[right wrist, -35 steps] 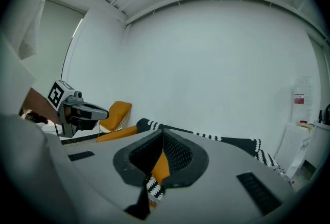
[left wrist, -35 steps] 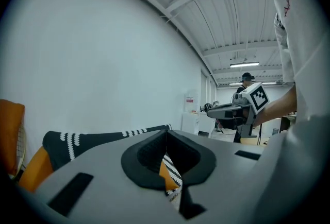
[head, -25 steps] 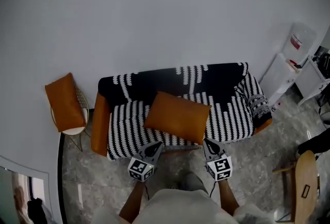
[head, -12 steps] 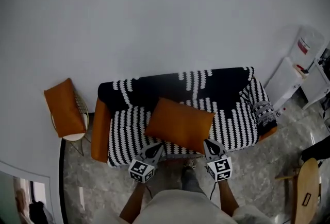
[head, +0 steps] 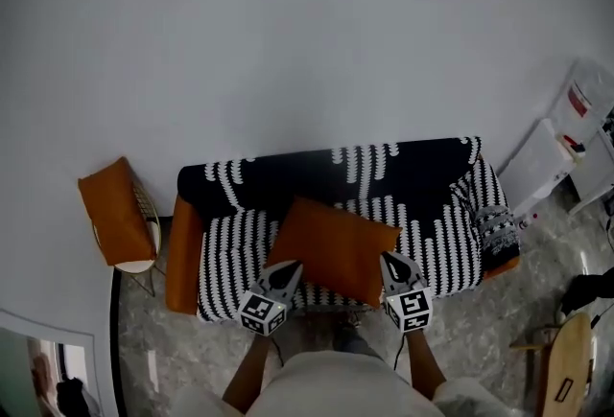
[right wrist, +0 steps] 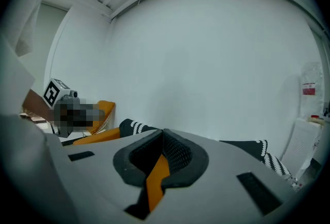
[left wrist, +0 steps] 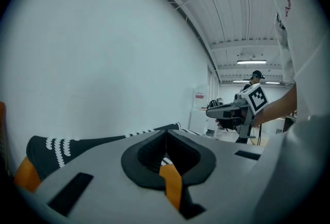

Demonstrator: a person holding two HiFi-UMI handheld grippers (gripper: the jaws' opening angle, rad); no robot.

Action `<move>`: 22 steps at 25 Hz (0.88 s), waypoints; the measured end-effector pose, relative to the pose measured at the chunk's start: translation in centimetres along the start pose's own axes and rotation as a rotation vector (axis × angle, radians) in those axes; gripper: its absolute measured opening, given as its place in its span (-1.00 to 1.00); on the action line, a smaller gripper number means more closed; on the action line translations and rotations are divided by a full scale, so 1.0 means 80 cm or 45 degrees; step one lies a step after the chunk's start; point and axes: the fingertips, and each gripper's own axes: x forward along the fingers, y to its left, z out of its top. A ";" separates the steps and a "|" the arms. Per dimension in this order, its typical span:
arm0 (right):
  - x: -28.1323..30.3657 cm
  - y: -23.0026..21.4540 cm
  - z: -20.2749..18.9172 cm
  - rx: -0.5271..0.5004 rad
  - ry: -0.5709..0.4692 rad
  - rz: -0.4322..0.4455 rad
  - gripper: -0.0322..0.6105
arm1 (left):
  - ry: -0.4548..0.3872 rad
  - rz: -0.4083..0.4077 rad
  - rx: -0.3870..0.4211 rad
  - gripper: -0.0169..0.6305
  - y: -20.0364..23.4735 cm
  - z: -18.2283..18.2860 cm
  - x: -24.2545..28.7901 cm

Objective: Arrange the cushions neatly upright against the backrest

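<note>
A large orange cushion [head: 333, 247] lies tilted over the seat of a sofa [head: 225, 247] that has a black-and-white patterned cover, with the backrest [head: 288, 171] behind it. My left gripper [head: 288, 268] is shut on the cushion's near left corner, and orange fabric [left wrist: 171, 182] shows between its jaws. The right gripper [head: 391, 262] is shut on the near right corner, where orange fabric [right wrist: 156, 179] is also pinched. A second orange cushion [head: 113, 211] leans on a wire chair left of the sofa. A small patterned cushion [head: 496, 225] rests at the sofa's right end.
The sofa's orange armrest [head: 182, 252] is at its left end. A white cabinet [head: 539, 173] and water dispenser [head: 587, 99] stand at the right wall. A wooden chair [head: 568, 359] is at the near right. I stand on the marble floor [head: 480, 324] right in front of the sofa.
The head view has tipped, so the sofa sits lower in the picture. Both grippers keep their hold on the cushion's near corners, and the cushion now reaches closer to the sofa's front edge.
</note>
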 end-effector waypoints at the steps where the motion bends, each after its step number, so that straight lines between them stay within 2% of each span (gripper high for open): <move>1: 0.007 -0.009 0.002 0.000 -0.002 0.003 -0.81 | 0.003 0.002 0.002 -0.85 0.004 0.003 0.010; 9: 0.069 -0.080 0.007 0.014 0.000 0.018 -0.81 | 0.020 0.032 0.013 -0.85 0.052 0.024 0.091; 14: 0.098 -0.117 -0.009 0.030 0.046 0.038 -0.81 | 0.062 0.054 0.007 -0.85 0.077 0.019 0.131; 22: 0.149 -0.138 -0.037 0.059 0.133 0.087 -0.81 | 0.139 0.077 -0.024 -0.85 0.114 0.002 0.161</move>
